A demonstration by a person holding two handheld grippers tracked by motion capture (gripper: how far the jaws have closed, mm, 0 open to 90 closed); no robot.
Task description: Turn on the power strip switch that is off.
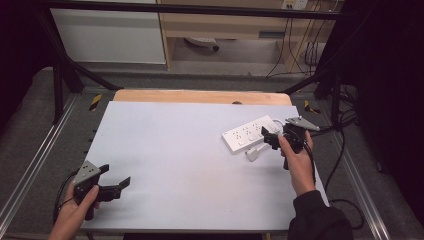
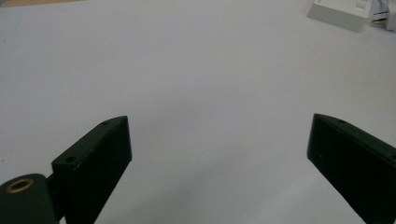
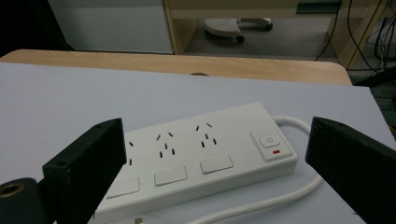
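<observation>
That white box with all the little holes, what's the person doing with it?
It's a power strip lying at the right side of the white table. The person's right gripper hovers just beside it with its jaws wide open, gripping nothing. A small white plug lies loose on the table near the strip, not pushed into any socket. The left gripper waits at the near left corner, open too, with only bare table between its jaws.

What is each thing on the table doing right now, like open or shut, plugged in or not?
Left gripper: open, holds nothing.
Right gripper: open, holds nothing, faces the strip.
Power strip: flat on the table, sockets empty.
White plug: loose on the table beside the strip.
</observation>
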